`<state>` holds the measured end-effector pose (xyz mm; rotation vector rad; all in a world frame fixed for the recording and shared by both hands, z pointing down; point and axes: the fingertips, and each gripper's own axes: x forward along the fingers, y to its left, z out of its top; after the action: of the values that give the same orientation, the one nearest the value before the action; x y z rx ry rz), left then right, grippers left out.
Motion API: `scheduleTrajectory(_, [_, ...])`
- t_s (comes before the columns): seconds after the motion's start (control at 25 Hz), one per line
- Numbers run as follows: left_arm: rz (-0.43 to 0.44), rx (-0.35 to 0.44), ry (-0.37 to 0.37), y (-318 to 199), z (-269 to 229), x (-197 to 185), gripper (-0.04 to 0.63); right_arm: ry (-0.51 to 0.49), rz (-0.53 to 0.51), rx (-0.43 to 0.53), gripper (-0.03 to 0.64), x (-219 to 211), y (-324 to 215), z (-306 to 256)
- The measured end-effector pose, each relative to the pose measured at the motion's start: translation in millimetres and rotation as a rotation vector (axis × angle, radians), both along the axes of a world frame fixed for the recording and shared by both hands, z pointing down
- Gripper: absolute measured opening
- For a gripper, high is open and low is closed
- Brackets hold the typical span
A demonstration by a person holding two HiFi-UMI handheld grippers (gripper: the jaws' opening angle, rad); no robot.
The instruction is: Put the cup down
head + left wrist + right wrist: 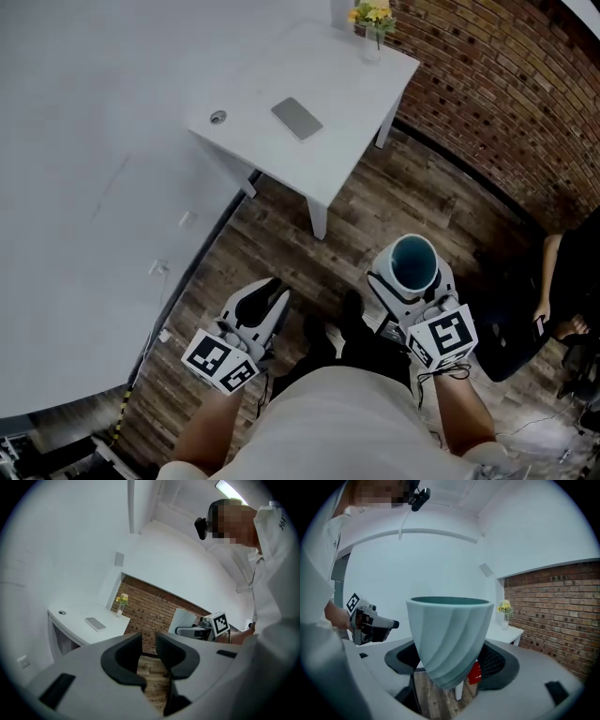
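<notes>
A pale teal ribbed cup point(413, 262) stands upright between the jaws of my right gripper point(412, 278), which is shut on its lower part. I hold it over the wooden floor, right of and nearer to me than the white table point(328, 159). In the right gripper view the cup point(450, 634) fills the middle, with the pads point(494, 660) against its narrow base. My left gripper point(270, 295) hangs level with it to the left, jaws nearly together with nothing between them. The left gripper view shows only a thin slit between its pads point(165, 648).
On the table lie a grey flat slab point(296, 118) and a round grommet point(217, 117), with a vase of yellow flowers point(372, 23) at its far corner. A brick wall point(506, 94) runs behind. A person point(562, 281) sits at the right edge.
</notes>
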<state>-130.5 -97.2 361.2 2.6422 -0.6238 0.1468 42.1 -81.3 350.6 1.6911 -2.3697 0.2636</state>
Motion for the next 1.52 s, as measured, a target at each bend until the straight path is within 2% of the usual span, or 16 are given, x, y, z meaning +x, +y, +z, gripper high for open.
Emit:
scheduleTrajectory(0.4, [-0.078,0.006,-0.01,-58,5,39,0.083,0.002,-0.076,0.006,0.367,39,-68,5])
scheduleTrajectory(0.76, [-0.118,0.033,-0.004,-88,0,90,0.129,-0.008,-0.149,0.002,0.367,77,-109,12])
scheduleTrajectory(0.96, [-0.125,0.016,-0.006,-103,3,95,0.129,-0.01,-0.174,-0.007,0.367,77,-127,15])
scheduleTrajectory(1.4, [-0.112,-0.018,0.006,-141,11,91,0.129,-0.015,-0.139,-0.025,0.367,79,-161,23])
scheduleTrajectory(1.52, [-0.1,0.015,0.018,-162,1,92,0.129,0.004,-0.151,0.015,0.368,76,-183,11])
